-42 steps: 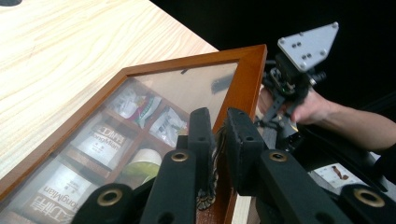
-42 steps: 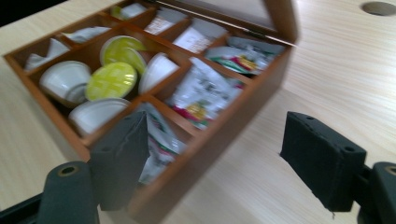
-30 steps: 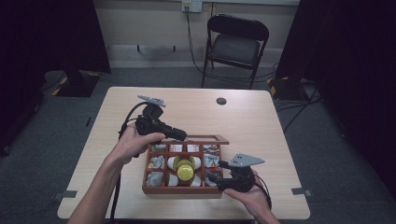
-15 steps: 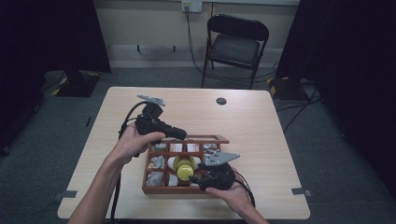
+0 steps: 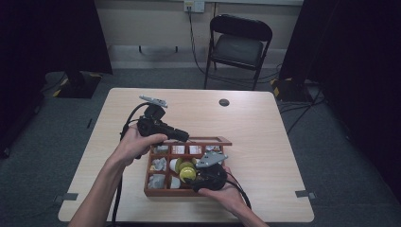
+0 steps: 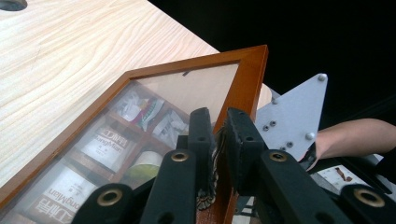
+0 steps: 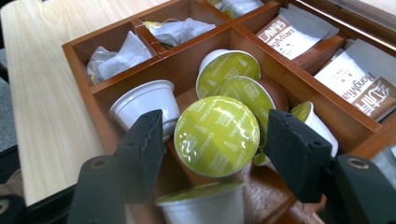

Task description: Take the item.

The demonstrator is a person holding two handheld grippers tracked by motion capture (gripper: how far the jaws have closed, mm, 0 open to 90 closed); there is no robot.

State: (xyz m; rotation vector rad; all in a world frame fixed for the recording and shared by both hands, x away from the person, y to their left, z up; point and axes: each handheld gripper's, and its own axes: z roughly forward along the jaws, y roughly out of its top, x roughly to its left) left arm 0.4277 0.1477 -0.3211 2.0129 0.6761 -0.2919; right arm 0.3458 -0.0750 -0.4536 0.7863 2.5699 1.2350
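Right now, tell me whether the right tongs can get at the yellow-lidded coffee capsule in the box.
Probably yes: the left tongs hold the glass lid up, and the capsule sits between the right tongs' jaws.

"HongMian" on brown-and-white sachets (image 7: pixel 369 91) in the wooden box (image 7: pixel 81 56), "HongMian" on sachets (image 6: pixel 108 142) under its glass lid (image 6: pixel 252 70)

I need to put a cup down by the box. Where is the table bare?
The table is bare right of the wooden box, and behind it up to the round hole. Inside, the capsules crowd the middle compartment.
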